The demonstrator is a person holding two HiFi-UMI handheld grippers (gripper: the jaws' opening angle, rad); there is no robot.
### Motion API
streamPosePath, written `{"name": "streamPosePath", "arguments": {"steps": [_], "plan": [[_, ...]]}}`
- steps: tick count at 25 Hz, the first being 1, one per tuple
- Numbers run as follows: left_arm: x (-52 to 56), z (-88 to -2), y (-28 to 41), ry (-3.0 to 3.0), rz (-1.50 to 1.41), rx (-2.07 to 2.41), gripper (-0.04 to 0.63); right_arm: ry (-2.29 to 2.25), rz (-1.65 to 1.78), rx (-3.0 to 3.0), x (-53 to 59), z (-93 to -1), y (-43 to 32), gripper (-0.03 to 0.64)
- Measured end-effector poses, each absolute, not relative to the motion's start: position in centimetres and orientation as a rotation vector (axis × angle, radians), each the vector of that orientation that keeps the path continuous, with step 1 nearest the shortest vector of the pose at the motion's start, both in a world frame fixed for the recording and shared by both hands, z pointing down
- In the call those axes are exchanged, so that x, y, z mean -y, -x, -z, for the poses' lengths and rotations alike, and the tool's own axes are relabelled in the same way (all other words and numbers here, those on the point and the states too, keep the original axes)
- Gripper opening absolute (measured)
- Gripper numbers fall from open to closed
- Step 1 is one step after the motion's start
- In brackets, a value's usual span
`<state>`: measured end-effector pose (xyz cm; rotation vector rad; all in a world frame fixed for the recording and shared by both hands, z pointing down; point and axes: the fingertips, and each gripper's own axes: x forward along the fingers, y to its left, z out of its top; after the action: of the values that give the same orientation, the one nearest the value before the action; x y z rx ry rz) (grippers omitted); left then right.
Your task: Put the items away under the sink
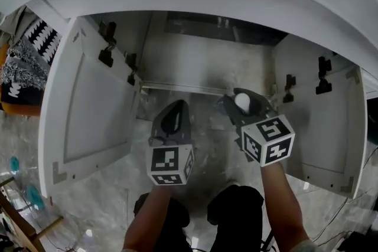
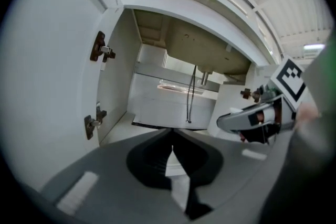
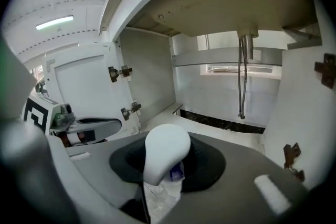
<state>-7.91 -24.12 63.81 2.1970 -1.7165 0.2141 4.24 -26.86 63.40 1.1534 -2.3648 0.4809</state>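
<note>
White and glossy, the smooth round-topped plastic item [image 3: 166, 150] sits clamped between the jaws of my right gripper [image 1: 241, 108], with a scrap of blue label showing just under its domed top. I can't tell what kind of container it is. I hold it at the mouth of the open white under-sink cabinet [image 1: 267, 71], above the threshold and not set down.

I judge the task barely begun. The pale grey cabinet floor [image 3: 210, 129] looks bare in both gripper views, so nothing is stored yet. This item has to go in, and any others are out of view.

My left gripper [image 1: 173, 117] hangs just beside the right one, its dark matte jaws closed tip to tip with nothing between them.

Further in, two thin, flexible dark hoses [image 3: 241, 81] hang from the dull beige underside of the sink basin [image 3: 220, 2], near the back wall. The flat white left door [image 1: 88, 109] and the flat white right door [image 1: 322, 124] stand swung wide, each carrying dark metal hinges [image 1: 107, 44] on its inner face. The grey veined stone floor tiles [image 1: 88, 203] outside look polished.
</note>
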Motion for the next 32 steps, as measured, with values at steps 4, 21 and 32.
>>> {"name": "streamPosePath", "arguments": {"steps": [4, 21, 32], "plan": [[26.5, -64.9, 7.6, -2.252, -0.151, 1.695, 0.012, -1.165, -0.414, 2.407, 28.5, -64.9, -4.2, 0.127], [31.9, -66.7, 7.3, -2.313, -0.027, 1.752, 0.012, -1.288, -0.334, 2.359, 37.3, -68.1, -6.9, 0.129], [31.9, -67.6, 7.2, -2.312, -0.046, 1.724, 0.012, -1.342, -0.4, 2.315, 39.4, -70.3, -7.3, 0.13]]}}
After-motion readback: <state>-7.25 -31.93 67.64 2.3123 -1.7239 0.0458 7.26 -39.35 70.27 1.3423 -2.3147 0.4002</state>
